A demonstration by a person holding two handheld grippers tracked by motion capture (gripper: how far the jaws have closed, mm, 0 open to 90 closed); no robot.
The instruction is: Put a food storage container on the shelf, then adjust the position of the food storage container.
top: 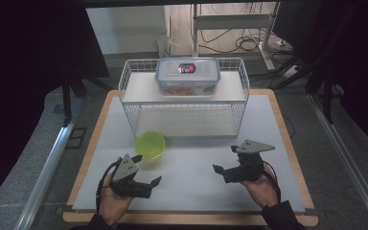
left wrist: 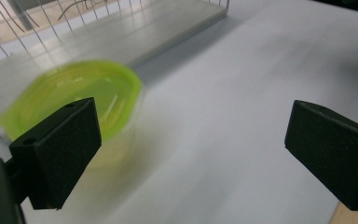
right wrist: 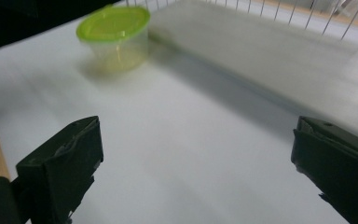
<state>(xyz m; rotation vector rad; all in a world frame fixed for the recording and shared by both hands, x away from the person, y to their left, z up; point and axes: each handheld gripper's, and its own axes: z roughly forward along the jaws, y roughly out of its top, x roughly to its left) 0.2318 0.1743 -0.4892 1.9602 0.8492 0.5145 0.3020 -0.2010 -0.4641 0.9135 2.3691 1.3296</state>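
Two grippers, one in each of my hands, hang low over the white table (top: 191, 167) — both with jaws spread wide and nothing between them. My left gripper (top: 146, 170) sits just beside the green-lidded tub (top: 150, 145), not touching it. My right gripper (top: 225, 160) is well apart from it. Behind the tub stands a wire rack (top: 182, 100) — a clear lidded box (top: 187, 76) on its upper shelf.

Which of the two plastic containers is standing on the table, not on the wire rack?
The round container with the green lid, in front of the rack. The rectangular clear box sits on the rack's top shelf.
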